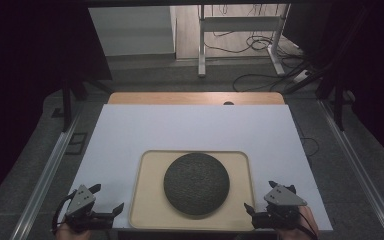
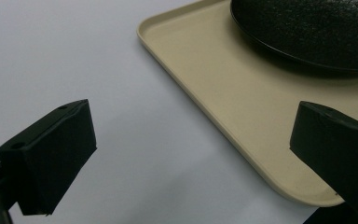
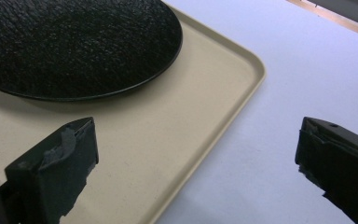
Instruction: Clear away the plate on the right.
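beside tray (image 1: 139, 200): l claw (image 1: 108, 198) & r claw (image 1: 261, 196), both wide apart

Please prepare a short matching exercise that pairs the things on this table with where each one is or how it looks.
Things:
1. dark round plate
2. beige tray
3. left tongs
4. right tongs

Descriptions:
A. open, beside the tray's right edge
B. lies flat on the white table cover
C. rests in the middle of the tray
D. open, beside the tray's left edge

Pairs: 1-C, 2-B, 3-D, 4-A
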`<state>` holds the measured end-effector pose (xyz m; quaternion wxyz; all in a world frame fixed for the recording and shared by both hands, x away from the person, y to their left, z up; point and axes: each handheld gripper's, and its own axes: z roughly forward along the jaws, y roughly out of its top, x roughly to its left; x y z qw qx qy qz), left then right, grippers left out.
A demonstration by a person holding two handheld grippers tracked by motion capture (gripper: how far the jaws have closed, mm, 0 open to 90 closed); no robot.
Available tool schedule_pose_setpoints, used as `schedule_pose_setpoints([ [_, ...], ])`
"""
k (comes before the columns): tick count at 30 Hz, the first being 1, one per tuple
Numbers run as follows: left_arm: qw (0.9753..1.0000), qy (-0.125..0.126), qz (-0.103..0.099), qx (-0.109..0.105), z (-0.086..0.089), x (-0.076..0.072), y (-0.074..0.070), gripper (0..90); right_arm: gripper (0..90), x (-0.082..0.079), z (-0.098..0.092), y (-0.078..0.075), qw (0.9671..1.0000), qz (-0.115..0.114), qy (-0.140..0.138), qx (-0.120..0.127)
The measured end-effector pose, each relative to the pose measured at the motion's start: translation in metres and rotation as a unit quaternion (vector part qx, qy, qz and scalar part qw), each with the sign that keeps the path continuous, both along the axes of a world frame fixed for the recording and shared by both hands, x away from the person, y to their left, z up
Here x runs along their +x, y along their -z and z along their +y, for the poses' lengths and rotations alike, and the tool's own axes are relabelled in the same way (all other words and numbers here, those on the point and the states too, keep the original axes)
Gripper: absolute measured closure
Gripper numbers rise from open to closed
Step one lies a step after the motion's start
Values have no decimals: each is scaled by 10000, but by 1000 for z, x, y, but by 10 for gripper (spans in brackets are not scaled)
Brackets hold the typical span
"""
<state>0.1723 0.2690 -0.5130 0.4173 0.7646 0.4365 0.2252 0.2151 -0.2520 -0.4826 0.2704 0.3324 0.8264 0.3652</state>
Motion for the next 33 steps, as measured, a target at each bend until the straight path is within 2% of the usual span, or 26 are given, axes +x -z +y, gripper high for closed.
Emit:
schedule_pose_setpoints([
  [33, 10000, -23, -7, 4, 1, 0, 0, 0, 0, -15, -46, 2, 9979, -117, 604, 192],
])
